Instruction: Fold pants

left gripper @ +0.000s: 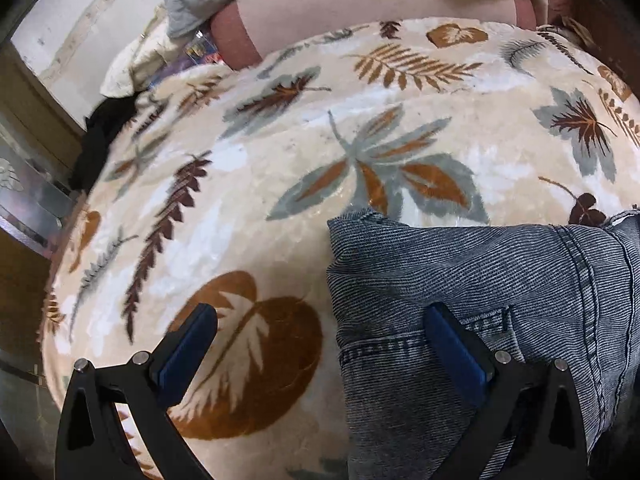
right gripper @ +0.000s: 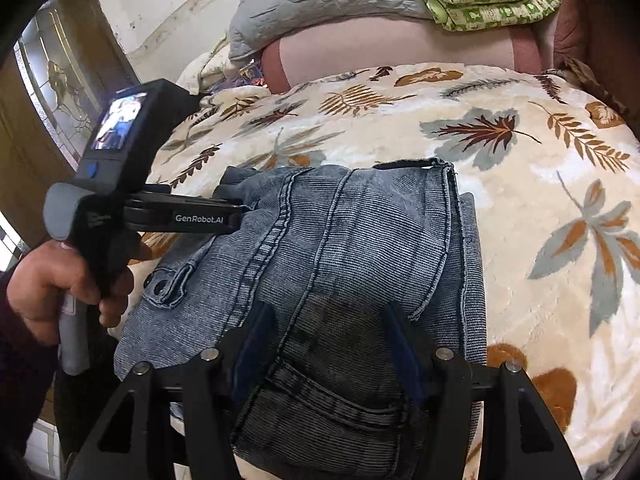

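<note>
Denim pants (right gripper: pixel 320 264), one folded pair; left gripper (left gripper: pixel 320 344) spread empty, right gripper (right gripper: pixel 328 344) seemingly ungripping.

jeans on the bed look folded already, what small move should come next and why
Probably lift both away. The jeans lie as a compact folded bundle on the leaf-print blanket. The left hand-held gripper is open, straddling the bundle's edge without pinching it; the right hand-held gripper is open above the denim, gripping nothing.
</note>
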A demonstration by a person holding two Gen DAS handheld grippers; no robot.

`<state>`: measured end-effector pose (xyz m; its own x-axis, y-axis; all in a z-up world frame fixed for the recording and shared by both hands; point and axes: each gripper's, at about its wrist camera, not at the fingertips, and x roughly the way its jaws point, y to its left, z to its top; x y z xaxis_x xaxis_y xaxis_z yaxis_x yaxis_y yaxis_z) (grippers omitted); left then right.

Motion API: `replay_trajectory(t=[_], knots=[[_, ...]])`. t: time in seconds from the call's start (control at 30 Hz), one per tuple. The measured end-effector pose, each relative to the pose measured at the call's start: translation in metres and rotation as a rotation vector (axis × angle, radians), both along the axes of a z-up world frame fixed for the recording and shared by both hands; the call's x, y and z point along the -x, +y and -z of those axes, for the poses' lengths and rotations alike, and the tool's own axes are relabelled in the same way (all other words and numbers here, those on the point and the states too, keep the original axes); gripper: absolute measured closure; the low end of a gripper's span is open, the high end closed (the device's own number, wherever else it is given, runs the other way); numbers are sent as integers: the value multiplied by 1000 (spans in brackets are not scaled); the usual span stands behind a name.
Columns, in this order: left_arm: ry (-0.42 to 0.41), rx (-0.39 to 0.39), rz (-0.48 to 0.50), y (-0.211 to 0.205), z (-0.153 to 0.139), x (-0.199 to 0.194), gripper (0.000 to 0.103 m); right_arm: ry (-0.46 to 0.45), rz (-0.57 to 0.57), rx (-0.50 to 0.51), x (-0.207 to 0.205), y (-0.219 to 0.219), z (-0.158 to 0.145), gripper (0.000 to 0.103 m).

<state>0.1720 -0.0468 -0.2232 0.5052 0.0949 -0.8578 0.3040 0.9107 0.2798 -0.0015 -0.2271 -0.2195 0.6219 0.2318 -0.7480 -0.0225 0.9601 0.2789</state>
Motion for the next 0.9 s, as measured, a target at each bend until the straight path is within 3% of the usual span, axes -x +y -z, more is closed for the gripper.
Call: replay_trajectory(t=[0.17,0.27,0.4,0.57,0.9], knots=[[65,53,-35,8,-5,-3,0,-3,-10,-8,3,-2,-3,41],[42,122,-45,23,-23,17,0,-9,0,-86,13,-16,-11,41],[27,155,-6,42,-37,47,0,-77,90,-126,30,-48,-25,41],[51,250,-8,73,-48,77,0,-26,183,-246,38,-86,-16,41],[191,437,-36,91,-30,95,0,54,205,-327,35,-100,1,35]])
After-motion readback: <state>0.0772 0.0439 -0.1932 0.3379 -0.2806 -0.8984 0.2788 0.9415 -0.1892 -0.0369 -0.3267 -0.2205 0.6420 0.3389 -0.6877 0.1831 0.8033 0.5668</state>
